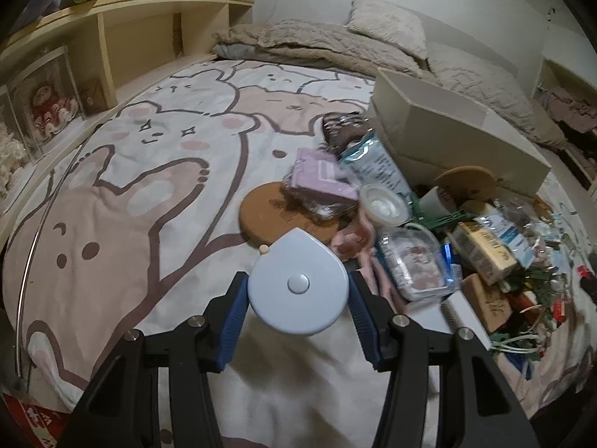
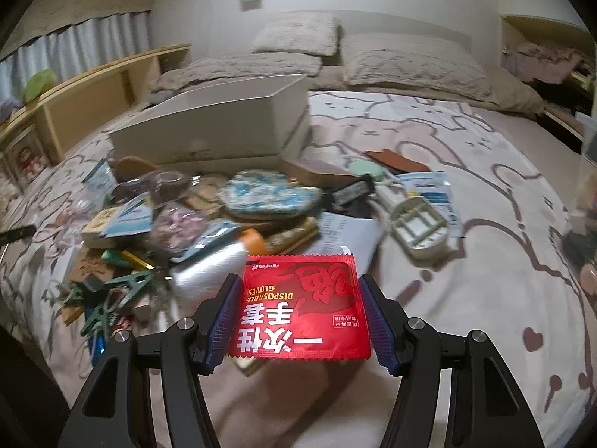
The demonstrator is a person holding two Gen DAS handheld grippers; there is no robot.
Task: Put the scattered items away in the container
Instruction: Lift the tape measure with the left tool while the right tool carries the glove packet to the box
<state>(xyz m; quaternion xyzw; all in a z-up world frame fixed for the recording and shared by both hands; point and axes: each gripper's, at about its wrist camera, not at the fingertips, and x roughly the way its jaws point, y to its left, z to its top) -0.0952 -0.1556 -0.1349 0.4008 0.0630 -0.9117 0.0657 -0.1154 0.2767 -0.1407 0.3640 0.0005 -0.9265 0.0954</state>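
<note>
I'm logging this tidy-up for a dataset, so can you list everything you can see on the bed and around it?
Container: one, beige, open-topped, on the bed behind the pile.
Tape measure: one, pale blue, between the left claw's pads.
Glove packet: one, red, between the right claw's pads.
Cork coaster: one, brown, flat on the bedspread.
Oven mitt: one, blue-patterned, atop the pile.
Clothes pegs: several, green, at the pile's near edge.
Pillows: a few, beige, at the bed's head.
Shelf: one, light wood, beside the bed.
Left claw: black, blue pads.
Right claw: black, blue pads.
</note>
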